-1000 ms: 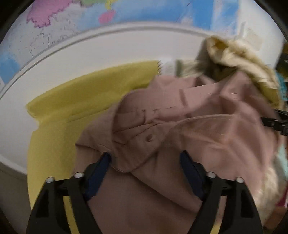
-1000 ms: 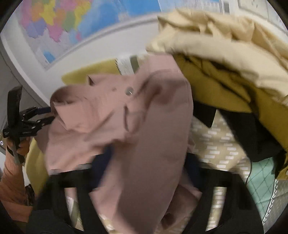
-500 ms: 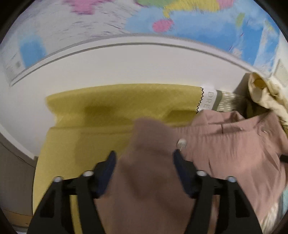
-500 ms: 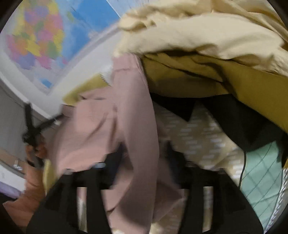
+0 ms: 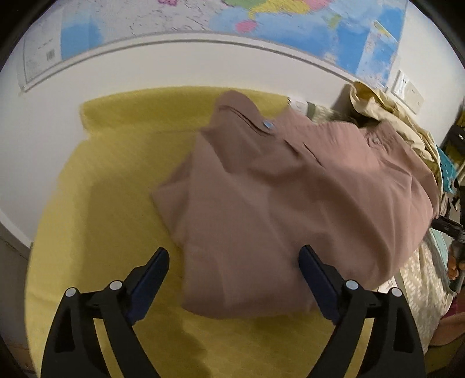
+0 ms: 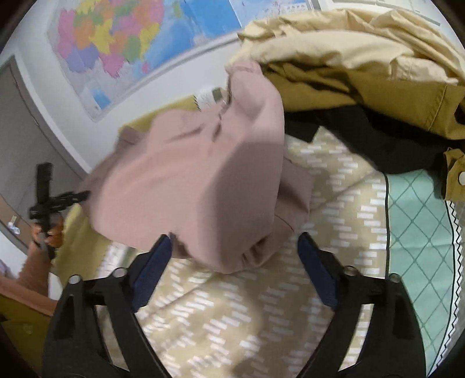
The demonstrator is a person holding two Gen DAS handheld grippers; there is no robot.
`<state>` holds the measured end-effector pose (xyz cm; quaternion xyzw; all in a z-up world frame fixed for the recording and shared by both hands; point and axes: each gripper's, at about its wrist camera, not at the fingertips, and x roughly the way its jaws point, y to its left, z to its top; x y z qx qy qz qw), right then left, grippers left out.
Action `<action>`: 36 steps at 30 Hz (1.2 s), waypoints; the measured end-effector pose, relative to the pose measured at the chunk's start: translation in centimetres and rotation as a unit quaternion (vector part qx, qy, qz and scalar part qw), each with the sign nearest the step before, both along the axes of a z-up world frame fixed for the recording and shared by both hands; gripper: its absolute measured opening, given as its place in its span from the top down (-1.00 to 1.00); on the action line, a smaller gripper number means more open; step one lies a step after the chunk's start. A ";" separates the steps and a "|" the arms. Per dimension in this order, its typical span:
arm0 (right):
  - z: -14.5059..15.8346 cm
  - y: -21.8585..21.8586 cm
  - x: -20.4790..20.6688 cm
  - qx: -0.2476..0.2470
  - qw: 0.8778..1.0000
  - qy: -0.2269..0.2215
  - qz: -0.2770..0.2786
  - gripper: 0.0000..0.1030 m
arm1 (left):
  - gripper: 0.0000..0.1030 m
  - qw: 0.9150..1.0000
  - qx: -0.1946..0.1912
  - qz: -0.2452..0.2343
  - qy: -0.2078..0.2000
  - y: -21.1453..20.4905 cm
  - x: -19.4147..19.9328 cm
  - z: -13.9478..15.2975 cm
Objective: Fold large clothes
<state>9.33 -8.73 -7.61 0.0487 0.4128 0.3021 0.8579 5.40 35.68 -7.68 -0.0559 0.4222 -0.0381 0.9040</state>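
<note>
A dusty-pink garment (image 5: pixel 276 197) with snap buttons lies bunched on the yellow cloth (image 5: pixel 101 203) in the left wrist view. It also shows in the right wrist view (image 6: pixel 197 180), draped over the patterned bedding. My left gripper (image 5: pixel 232 261) is open, its jaws wide apart just short of the garment's near edge. My right gripper (image 6: pixel 232 250) is open too, with the garment's near fold lying between and just beyond its fingertips. Neither gripper holds cloth. The left gripper also shows in the right wrist view (image 6: pixel 55 200).
A heap of beige and mustard clothes (image 6: pixel 363 64) with a black piece (image 6: pixel 377 136) lies at the right. Beige patterned bedding (image 6: pixel 247 319) and a mint quilted part (image 6: pixel 415 232) lie under the right gripper. A wall map (image 5: pixel 261 23) hangs behind.
Both grippers opened and let go of the pink garment, which dropped onto the yellow cloth and bedding. Both grippers have drawn back from it.
</note>
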 end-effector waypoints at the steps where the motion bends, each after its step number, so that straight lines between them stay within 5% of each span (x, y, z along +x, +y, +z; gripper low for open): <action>1: -0.3 0.3 0.1 -0.002 1.000 -0.002 -0.001 -0.19 | -0.70 1.000 -0.002 -0.002 0.003 -0.4 0.0 -0.4; 3: -0.4 0.6 0.4 0.014 1.000 0.001 0.004 0.54 | -0.36 1.000 0.000 -0.008 0.008 -1.2 0.3 -1.3; 5: 1.0 0.2 0.3 0.014 1.000 -0.010 0.002 0.79 | 0.29 1.000 -0.003 0.006 0.000 -1.3 0.2 -1.0; 8: 4.3 -1.0 -0.6 0.029 0.999 -0.026 0.002 0.95 | 0.65 0.998 -0.058 0.038 0.002 0.5 0.0 0.6; 11: 8.7 -2.7 -2.5 0.014 0.997 -0.075 0.006 0.98 | 0.69 0.994 -0.098 0.042 -0.004 1.5 -1.0 2.0; 13: 9.4 -3.8 -3.1 -0.016 0.996 -0.088 -0.001 0.98 | 0.69 0.994 -0.101 0.033 0.008 1.0 -1.5 1.7; 15: 6.8 -4.1 -2.0 -0.035 0.999 -0.028 0.002 0.97 | 0.59 0.995 -0.077 0.039 0.041 0.7 -1.3 0.4; 17: 3.8 -3.5 -0.7 -0.080 0.996 0.024 -0.010 0.97 | 0.30 0.997 -0.036 0.045 0.058 0.0 -1.1 -0.4; 19: 2.4 -3.9 -0.1 -0.099 0.994 0.042 -0.031 0.85 | 0.09 0.998 -0.011 0.057 0.034 -0.1 -1.6 0.8; 23: 6.4 -5.6 -0.5 -0.026 0.998 -0.024 -0.059 0.02 | -0.64 0.997 0.033 0.050 -0.043 -0.6 -2.5 5.1; 26: 8.3 -3.1 -0.2 -0.018 0.998 -0.058 -0.032 -0.13 | -0.66 0.996 0.068 0.022 -0.054 -2.2 -0.5 6.3; 30: 7.2 4.7 1.4 -0.052 0.996 -0.054 0.055 -0.31 | -0.65 0.994 0.103 0.017 -0.008 -3.9 5.2 4.4; 31: 6.7 6.3 2.0 -0.060 0.995 -0.049 0.064 -0.34 | -0.52 0.994 0.110 0.017 0.004 -4.0 6.1 3.6; 34: 4.3 10.3 4.4 -0.083 0.993 -0.011 0.086 -0.25 | 0.33 0.992 0.111 0.021 0.057 -3.6 8.8 0.8; 36: 2.4 12.1 6.2 -0.106 0.990 0.012 0.088 0.65 | 0.70 0.995 0.078 0.030 0.057 -2.9 9.8 0.5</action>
